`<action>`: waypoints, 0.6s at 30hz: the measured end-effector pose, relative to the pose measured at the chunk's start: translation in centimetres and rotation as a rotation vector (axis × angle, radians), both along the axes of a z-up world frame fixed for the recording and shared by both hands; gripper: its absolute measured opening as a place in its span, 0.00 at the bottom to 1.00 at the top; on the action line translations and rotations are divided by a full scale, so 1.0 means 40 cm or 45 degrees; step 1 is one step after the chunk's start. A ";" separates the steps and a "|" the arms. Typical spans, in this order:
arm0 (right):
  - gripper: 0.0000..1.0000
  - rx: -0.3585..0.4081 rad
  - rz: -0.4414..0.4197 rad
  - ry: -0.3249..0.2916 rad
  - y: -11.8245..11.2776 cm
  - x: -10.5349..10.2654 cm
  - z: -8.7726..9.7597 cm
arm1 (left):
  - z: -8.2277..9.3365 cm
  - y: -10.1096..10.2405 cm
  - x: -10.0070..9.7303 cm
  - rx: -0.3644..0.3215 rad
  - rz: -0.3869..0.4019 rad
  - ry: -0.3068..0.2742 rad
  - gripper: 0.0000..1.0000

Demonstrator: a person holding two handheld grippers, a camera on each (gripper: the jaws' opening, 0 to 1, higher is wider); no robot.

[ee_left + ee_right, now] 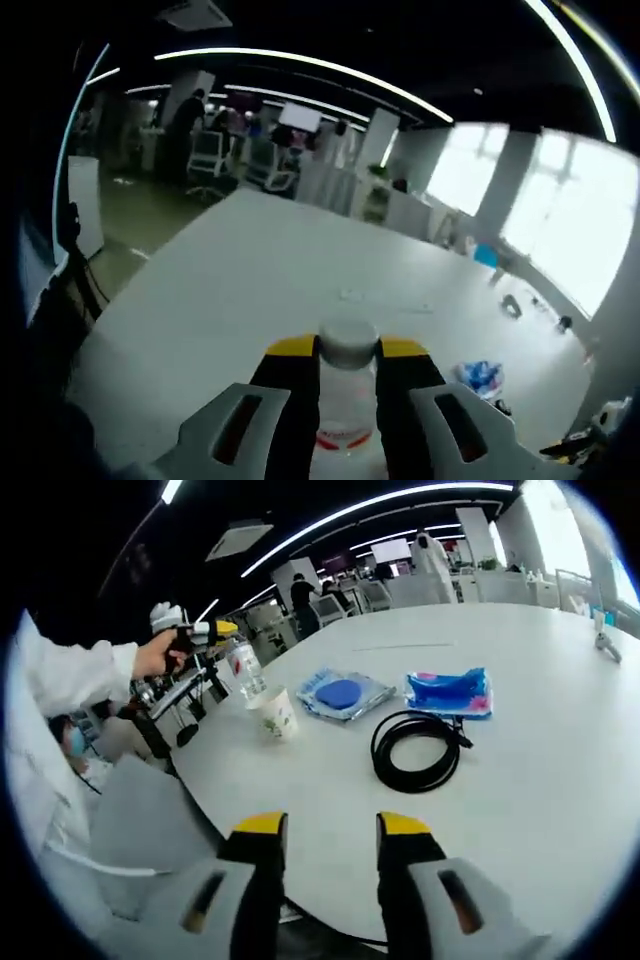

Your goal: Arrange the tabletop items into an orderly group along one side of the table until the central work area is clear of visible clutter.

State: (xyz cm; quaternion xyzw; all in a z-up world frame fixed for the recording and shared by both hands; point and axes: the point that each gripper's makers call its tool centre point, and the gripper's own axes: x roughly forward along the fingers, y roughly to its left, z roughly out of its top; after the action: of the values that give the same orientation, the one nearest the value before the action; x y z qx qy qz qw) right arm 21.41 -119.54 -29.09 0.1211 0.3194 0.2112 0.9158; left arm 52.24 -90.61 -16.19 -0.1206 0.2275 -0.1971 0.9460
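My left gripper (pixel 347 352) is shut on a clear plastic bottle (pixel 346 400) with a white cap and a red label. From the right gripper view, that left gripper (pixel 226 630) is held by a hand in a white sleeve, and the bottle (pixel 243 670) hangs at the table's left edge beside a paper cup (pixel 275 714). My right gripper (pixel 332 828) is open over the near table edge, holding nothing. Beyond it lie a coiled black cable (pixel 414 749), a clear packet with a blue disc (pixel 340 694) and a blue pouch (pixel 449 692).
The large white table (pixel 540 780) stretches away. A blue packet (pixel 481 377) and small dark items (pixel 512 305) lie to the right in the left gripper view. A small grey object (pixel 603 640) sits far right. Office chairs and people stand beyond the table.
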 end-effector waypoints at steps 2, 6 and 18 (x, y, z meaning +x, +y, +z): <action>0.33 0.000 0.003 -0.002 0.003 -0.002 0.003 | 0.006 -0.001 0.015 0.058 -0.021 -0.016 0.14; 0.33 -0.008 0.008 0.010 0.006 -0.007 -0.002 | 0.020 -0.010 0.048 0.090 -0.049 -0.031 0.15; 0.33 -0.010 -0.034 0.052 -0.006 -0.026 -0.016 | 0.010 -0.018 0.153 0.089 -0.042 -0.041 0.15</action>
State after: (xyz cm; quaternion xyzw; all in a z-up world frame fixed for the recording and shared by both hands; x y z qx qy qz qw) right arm 20.38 -119.76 -29.72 0.1259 0.3371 0.1951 0.9124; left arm 58.35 -91.31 -15.78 -0.0805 0.2210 -0.2063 0.9498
